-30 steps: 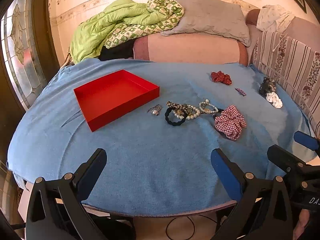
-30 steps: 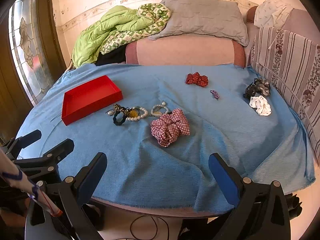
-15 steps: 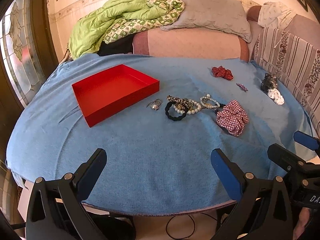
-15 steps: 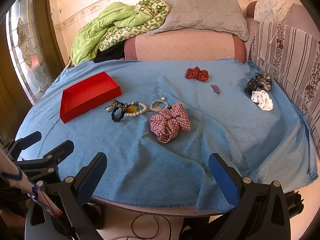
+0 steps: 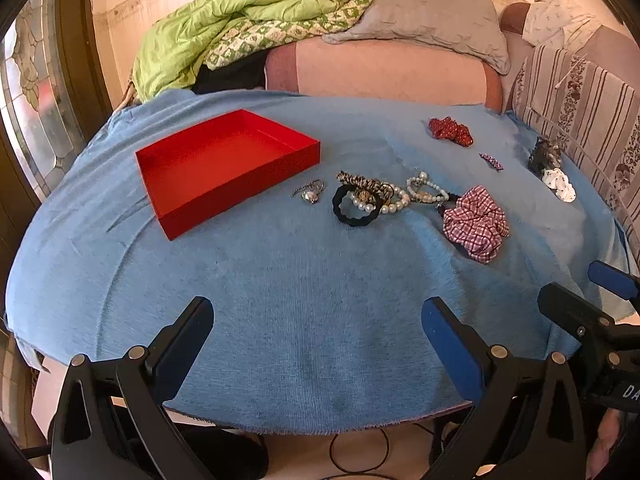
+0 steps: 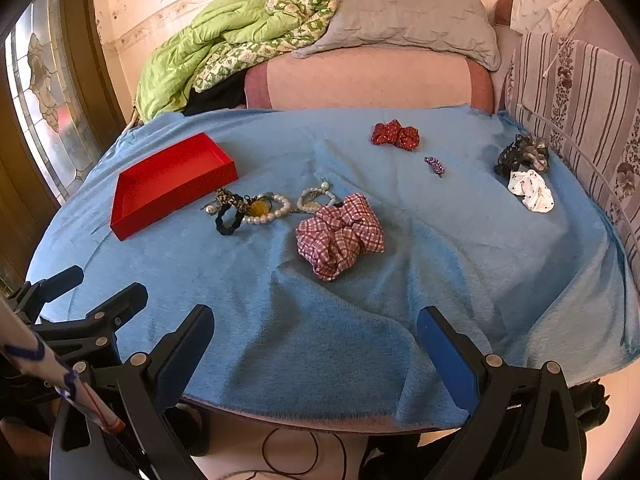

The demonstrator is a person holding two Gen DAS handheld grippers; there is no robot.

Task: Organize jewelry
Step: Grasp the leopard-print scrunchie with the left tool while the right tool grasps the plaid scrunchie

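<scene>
An empty red tray [image 5: 224, 160] [image 6: 168, 182] sits at the left of a blue-covered round table. Right of it lies a small silver pendant [image 5: 312, 194], then a heap of a black hair tie [image 5: 354, 208] [image 6: 226, 220], pearl bracelets [image 5: 424, 190] [image 6: 268, 212] and a patterned band. A red-checked scrunchie [image 5: 476, 228] [image 6: 340, 234] lies further right. My left gripper [image 5: 316, 328] hangs open over the near table edge. My right gripper [image 6: 314, 332] is open too, low at the front edge, and holds nothing.
A red dotted bow [image 6: 396, 136], a small purple clip [image 6: 435, 165], and dark [image 6: 522, 154] and white scrunchies [image 6: 532, 190] lie at the far right. Behind the table stands a sofa with a green quilt [image 5: 224, 36] and grey pillow [image 5: 424, 16]. A stained-glass door [image 6: 40, 92] is at left.
Both grippers have moved slightly forward and tilted toward the table, so the objects sit lower in both views. Nothing on the table has moved.
</scene>
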